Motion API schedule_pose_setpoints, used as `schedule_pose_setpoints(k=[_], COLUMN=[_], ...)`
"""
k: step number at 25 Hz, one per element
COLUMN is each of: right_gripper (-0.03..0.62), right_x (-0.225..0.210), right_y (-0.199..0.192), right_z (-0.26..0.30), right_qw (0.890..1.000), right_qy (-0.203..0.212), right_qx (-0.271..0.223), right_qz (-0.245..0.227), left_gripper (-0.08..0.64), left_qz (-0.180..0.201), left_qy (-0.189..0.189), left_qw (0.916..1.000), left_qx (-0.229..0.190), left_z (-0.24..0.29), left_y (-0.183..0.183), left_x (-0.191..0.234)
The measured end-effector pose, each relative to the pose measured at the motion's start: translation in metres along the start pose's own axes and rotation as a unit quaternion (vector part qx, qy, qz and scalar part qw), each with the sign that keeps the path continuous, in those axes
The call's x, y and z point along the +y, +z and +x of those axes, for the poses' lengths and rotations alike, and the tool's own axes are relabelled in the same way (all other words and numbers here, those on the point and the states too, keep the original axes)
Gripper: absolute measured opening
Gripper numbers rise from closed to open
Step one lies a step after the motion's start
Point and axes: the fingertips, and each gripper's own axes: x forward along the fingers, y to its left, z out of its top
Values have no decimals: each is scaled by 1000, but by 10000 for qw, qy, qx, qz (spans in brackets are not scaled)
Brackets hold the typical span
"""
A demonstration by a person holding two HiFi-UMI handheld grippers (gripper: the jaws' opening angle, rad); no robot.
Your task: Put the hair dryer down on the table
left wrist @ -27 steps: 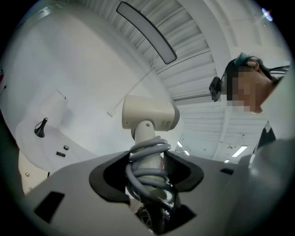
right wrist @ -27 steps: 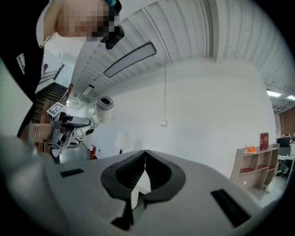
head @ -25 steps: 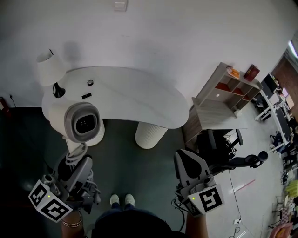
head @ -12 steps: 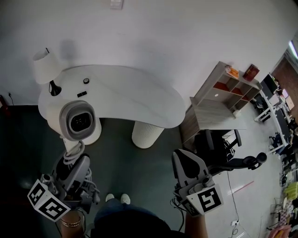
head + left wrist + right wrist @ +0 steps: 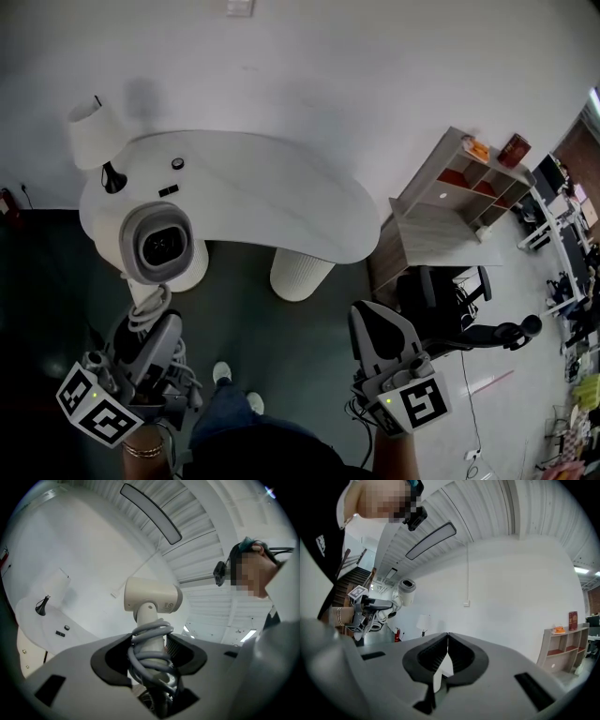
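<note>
Left gripper (image 5: 151, 656) is clenched on the handle of the dryer (image 5: 152, 597), over the grey cord (image 5: 149, 641) coiled round it. The dryer stands upright above the jaws, head on top. Right gripper (image 5: 447, 641) is closed on nothing, held low at the person's right side. In the head view the dryer (image 5: 159, 246) is up in the air, in line with the near left edge of the desk (image 5: 272, 202), its open end toward the camera; it is not resting on the top. Step in hand, as I judge it: carrying to the desk, setting-down not begun. The next move calls for a reach forward over the top, lowering until the dryer lies steady, then letting go. The cord may catch in the jaws on release. On the desk, far left: lamp (image 5: 90, 139), a small round thing (image 5: 177, 163) and a small black piece (image 5: 170, 192); best to land right of these. Shelf (image 5: 459, 183) and chair (image 5: 469, 323) sit well off to the right, not in the way.
</note>
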Motion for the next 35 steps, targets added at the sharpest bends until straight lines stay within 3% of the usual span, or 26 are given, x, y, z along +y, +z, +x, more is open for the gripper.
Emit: schedule_pose_setpoints(k=[11,17,35], right_gripper=[18,17,17], right_x=[5,-5,-9], right_y=[4,6,17], right_z=[11,94,149], right_qw=[9996,9994,9998], right_qy=[234,229,39], right_qx=[-127,-42,61], right_qz=[97,240,191], left_gripper=[241,241,241], left_qz=[151,-94,-119], left_qy=[81,-38,-190], left_qw=[9998,9999,9997], left_qx=[-49,28,123], left_z=[-1,49,78], left_y=[6,30,65], left_x=[-4,60,104])
